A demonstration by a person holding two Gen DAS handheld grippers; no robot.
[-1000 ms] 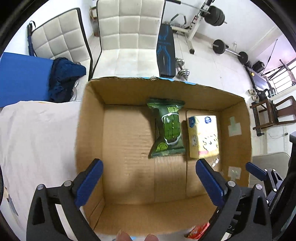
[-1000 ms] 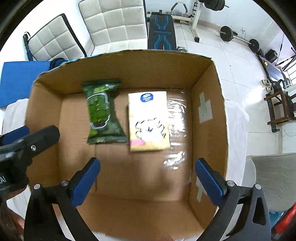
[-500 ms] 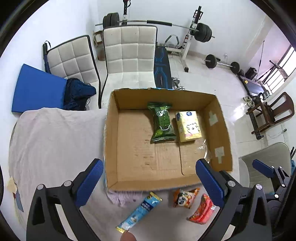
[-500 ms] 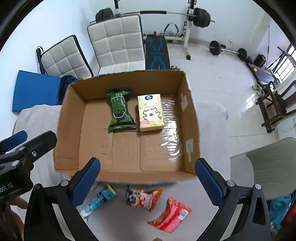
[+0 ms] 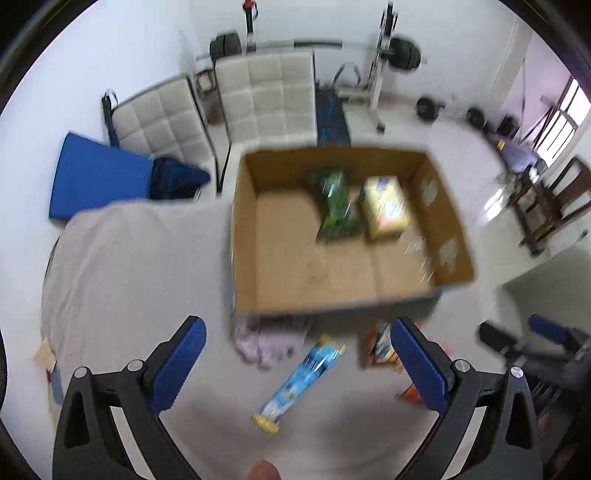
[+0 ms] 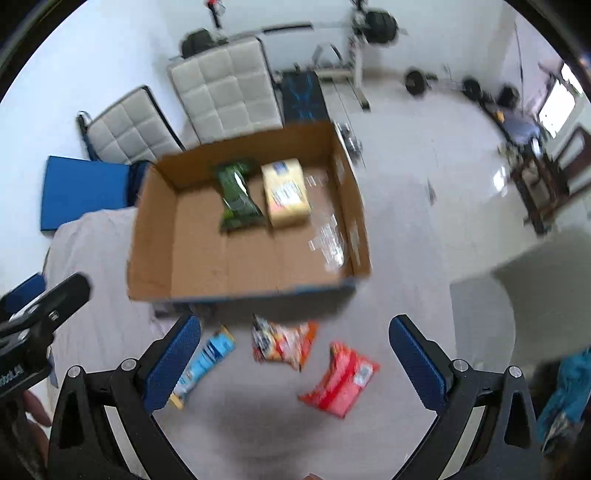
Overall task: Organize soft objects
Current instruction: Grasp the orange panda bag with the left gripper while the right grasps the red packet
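An open cardboard box (image 5: 280, 258) (image 6: 199, 258) holds a green packet (image 5: 334, 206) (image 6: 236, 197) and a yellow tissue pack (image 5: 386, 206) (image 6: 286, 192) side by side at its far end. In front of the box lie a blue tube-shaped packet (image 5: 301, 374) (image 6: 205, 360), an orange snack bag (image 6: 282, 341) (image 5: 380, 347) and a red snack bag (image 6: 341, 378). A pink cloth (image 5: 269, 339) lies by the box's near edge. My left gripper (image 5: 297, 363) is open and empty above the blue packet. My right gripper (image 6: 293, 363) is open and empty above the snack bags.
The table (image 5: 129, 277) is covered with a pale cloth. Two white padded chairs (image 5: 266, 99) and a blue mat (image 5: 96, 177) stand beyond it. Gym weights (image 6: 373, 26) are at the back, wooden chairs (image 5: 546, 206) to the right, and a grey seat (image 6: 487, 314) by the table's right side.
Both grippers have pulled back and up from over the box. The packets in front of the box have come into view. Both stay open and empty.
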